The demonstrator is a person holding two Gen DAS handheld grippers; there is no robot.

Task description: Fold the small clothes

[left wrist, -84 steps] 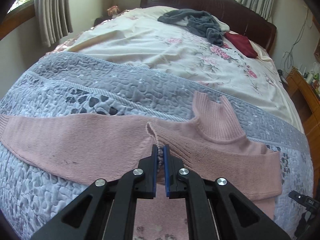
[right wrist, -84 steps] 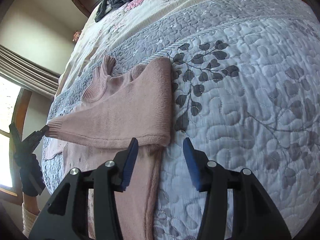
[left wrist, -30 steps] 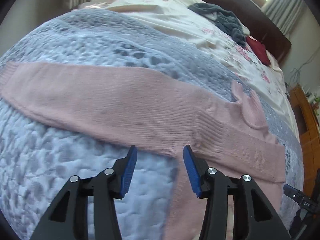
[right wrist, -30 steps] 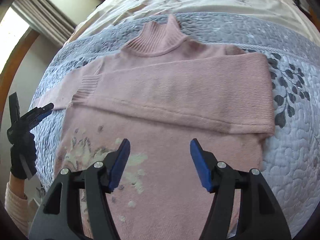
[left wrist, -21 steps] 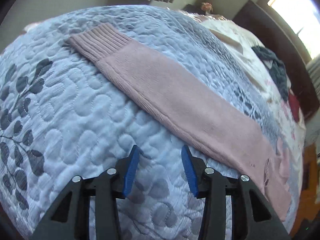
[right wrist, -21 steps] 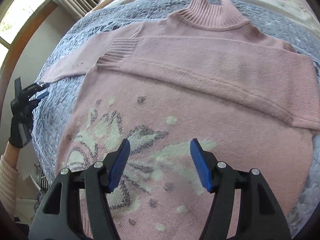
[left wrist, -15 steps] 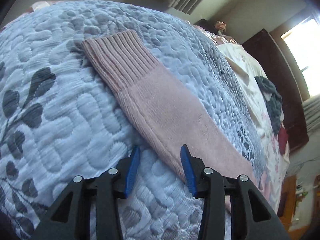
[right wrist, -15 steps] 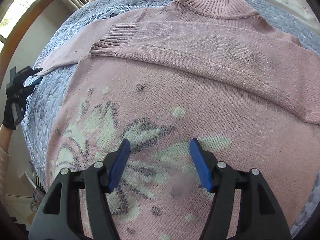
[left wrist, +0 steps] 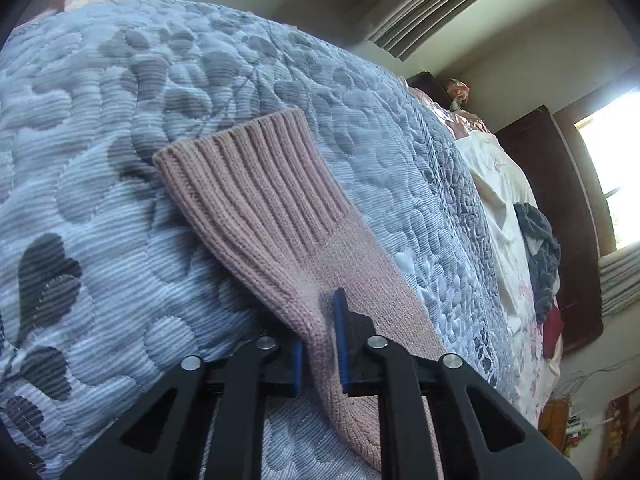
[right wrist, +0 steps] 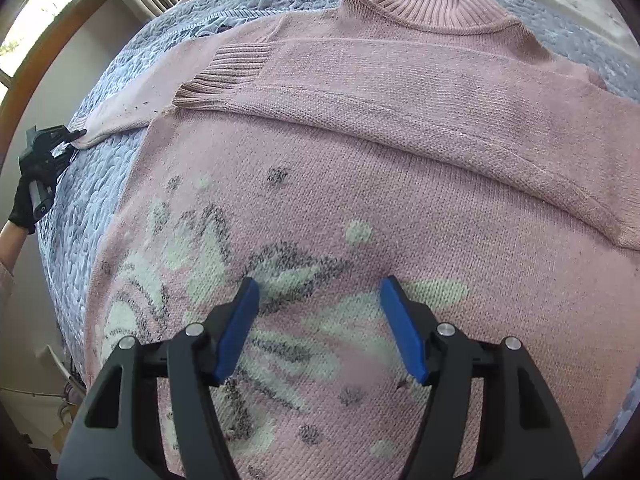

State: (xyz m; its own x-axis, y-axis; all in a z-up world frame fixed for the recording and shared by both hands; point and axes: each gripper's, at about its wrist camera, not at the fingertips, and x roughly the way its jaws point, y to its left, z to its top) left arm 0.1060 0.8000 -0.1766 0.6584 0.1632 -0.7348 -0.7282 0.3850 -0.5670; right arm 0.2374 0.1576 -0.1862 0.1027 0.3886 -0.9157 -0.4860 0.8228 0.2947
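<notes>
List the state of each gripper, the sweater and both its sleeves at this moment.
left gripper: shut on the outstretched sleeve, near its cuff.
right gripper: open, above the sweater front.
pink sweater: flat on the quilt, front up.
outstretched sleeve: unfolded, extended sideways.
other sleeve: folded across the chest.

Sweater (right wrist: pixel 360 208) spread flat on the quilt (right wrist: pixel 92 184), collar (right wrist: pixel 424 4) at 12 o'clock in the right wrist view. One sleeve (right wrist: pixel 440 96) folded across the chest from 3 o'clock toward 10. Other sleeve (left wrist: pixel 276 216) stretched out toward 9 o'clock, its edge between the fingers of the left gripper (left wrist: pixel 320 340). Right gripper (right wrist: pixel 320 320) over the sweater's middle. Bundled garment (left wrist: pixel 540 252) behind, far up the bed
</notes>
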